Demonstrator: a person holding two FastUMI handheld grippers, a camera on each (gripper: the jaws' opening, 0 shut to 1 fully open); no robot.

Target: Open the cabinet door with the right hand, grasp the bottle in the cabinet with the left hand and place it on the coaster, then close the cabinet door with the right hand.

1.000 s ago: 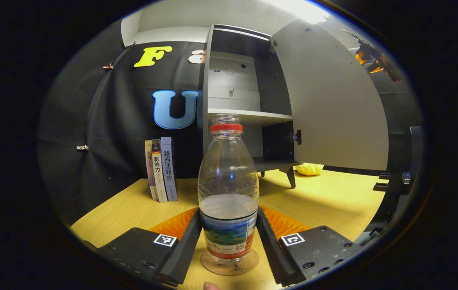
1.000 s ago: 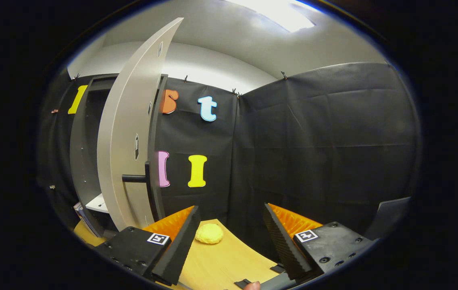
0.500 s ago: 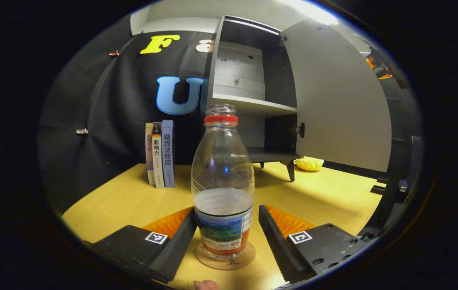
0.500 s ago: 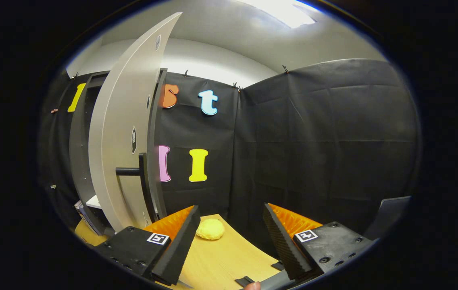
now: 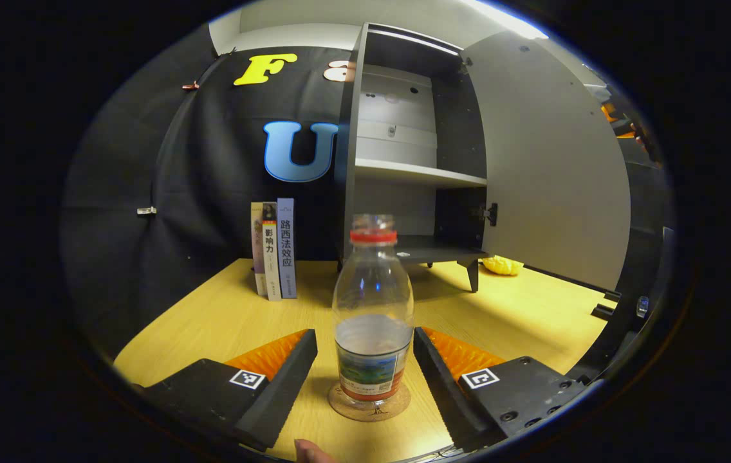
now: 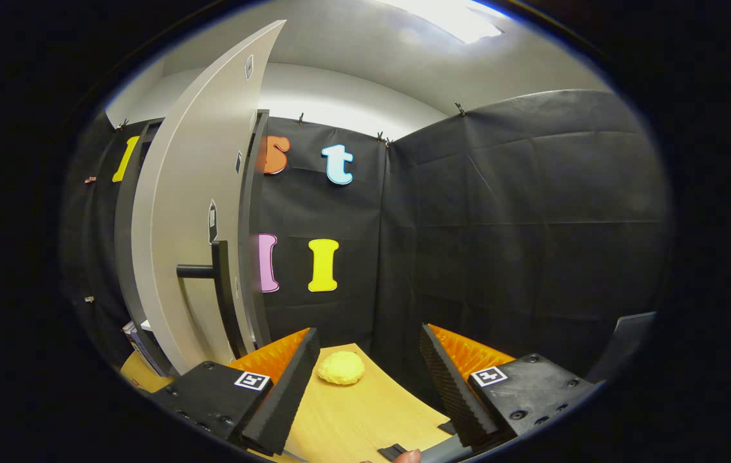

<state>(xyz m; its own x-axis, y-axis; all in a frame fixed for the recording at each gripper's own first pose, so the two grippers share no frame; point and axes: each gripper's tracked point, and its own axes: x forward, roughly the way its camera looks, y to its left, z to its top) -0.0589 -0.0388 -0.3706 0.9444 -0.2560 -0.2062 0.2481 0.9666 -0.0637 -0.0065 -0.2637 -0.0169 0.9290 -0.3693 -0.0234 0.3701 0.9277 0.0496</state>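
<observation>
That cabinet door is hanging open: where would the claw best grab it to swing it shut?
Probably the dark bar handle on the cabinet door. It stands off the panel on a short post near the free edge, upright, so the open right claw could come in from the front and close its fingers across the bar.

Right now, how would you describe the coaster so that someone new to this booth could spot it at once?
Start at the open cabinet on the wooden table, then come forward from it to the clear bottle with the red neck ring. The coaster is the thin round cork disc under that bottle, between the left gripper's open fingers, the only flat round thing on the table.
</observation>
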